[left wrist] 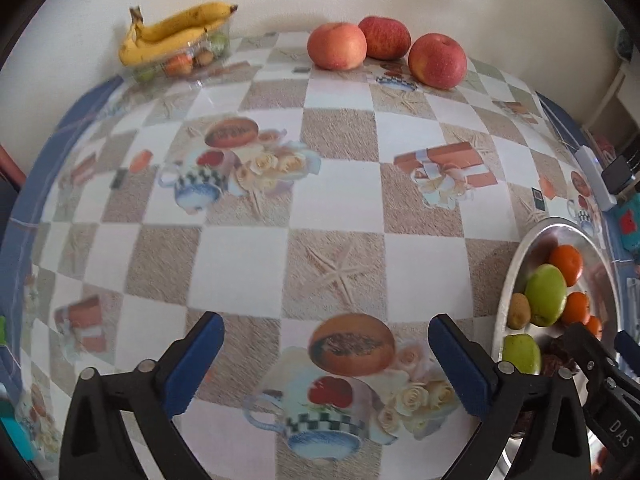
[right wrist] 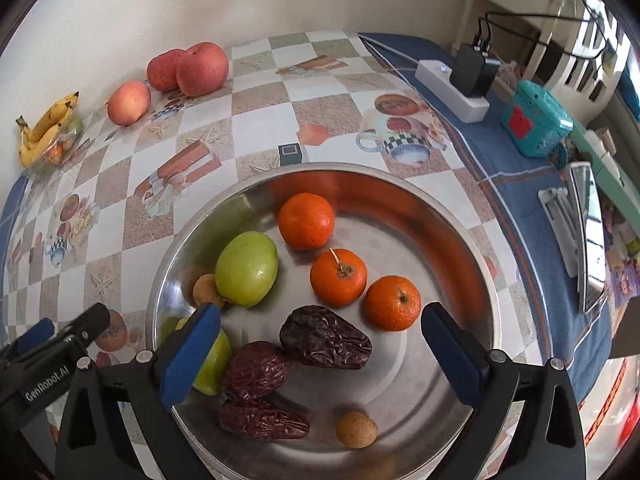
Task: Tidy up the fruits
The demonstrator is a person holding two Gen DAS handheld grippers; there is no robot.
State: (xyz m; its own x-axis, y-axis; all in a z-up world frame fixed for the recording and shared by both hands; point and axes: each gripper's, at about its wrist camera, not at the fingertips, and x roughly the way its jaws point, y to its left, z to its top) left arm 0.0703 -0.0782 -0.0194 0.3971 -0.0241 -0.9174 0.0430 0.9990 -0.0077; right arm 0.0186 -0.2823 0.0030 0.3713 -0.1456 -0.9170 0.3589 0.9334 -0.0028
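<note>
The checkered table (left wrist: 340, 208) is carrying three red apples (left wrist: 384, 38) and bananas (left wrist: 176, 32) along its far edge; the steel bowl (right wrist: 460, 240) is holding tangerines (right wrist: 306, 221), green fruits and dates (right wrist: 325, 338); right gripper (right wrist: 320, 356) is hovering over it, jaws wide, empty; left gripper (left wrist: 326, 364) likewise gaping above bare cloth.

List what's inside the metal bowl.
In the metal bowl: three oranges, two green fruits, three wrinkled dates, two small brown fruits. Right tongs partly cover one green fruit.
</note>
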